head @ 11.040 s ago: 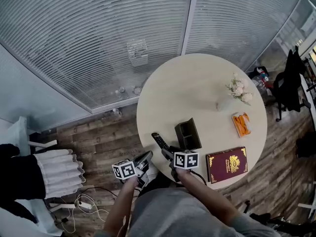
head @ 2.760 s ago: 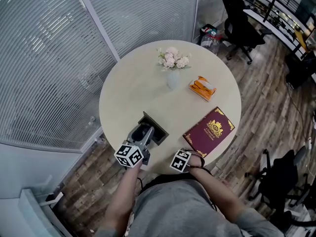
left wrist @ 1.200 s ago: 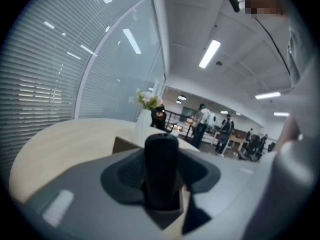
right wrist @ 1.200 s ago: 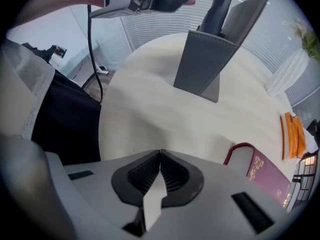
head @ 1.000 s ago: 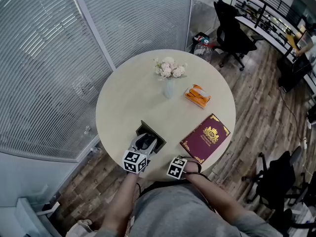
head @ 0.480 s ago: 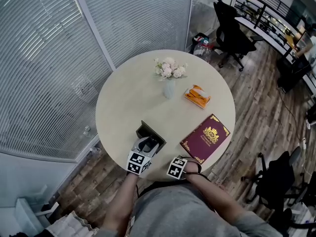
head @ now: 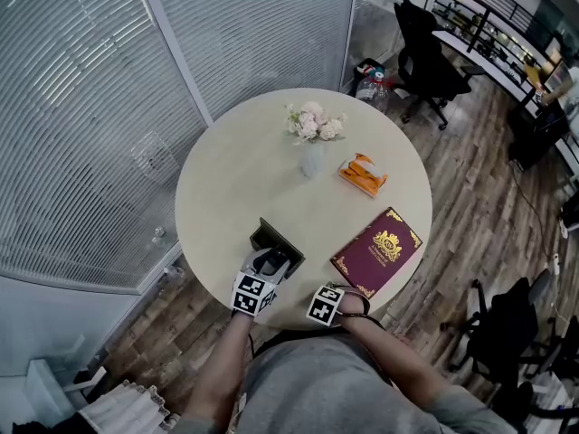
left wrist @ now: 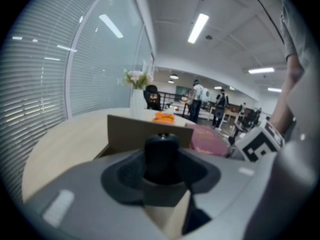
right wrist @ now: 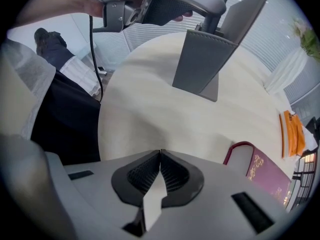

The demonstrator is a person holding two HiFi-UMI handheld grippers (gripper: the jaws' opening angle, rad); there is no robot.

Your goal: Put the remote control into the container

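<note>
The black remote control [left wrist: 161, 156] stands end-up between the jaws of my left gripper [left wrist: 162, 175], which is shut on it. Right behind it rises the brown wall of the open-topped container [left wrist: 129, 129]. From the head view the left gripper [head: 270, 264] sits at the container's [head: 267, 235] near edge, close to the table's front rim, with the remote [head: 274, 261] showing as a dark patch in its jaws. My right gripper [head: 327, 302] hovers at the table's front edge, to the right of the container. Its jaws [right wrist: 160, 156] are shut with nothing between them.
On the round beige table [head: 235, 179] lie a maroon book [head: 380, 250] right of the container, an orange packet [head: 362, 174] and a vase of flowers [head: 312, 134] farther back. Slatted glass walls stand on the left and office chairs [head: 425, 48] beyond the table.
Hardly anything differs. The left gripper with the remote has shifted very slightly at the container's near edge, and the right gripper has stayed where it was.
</note>
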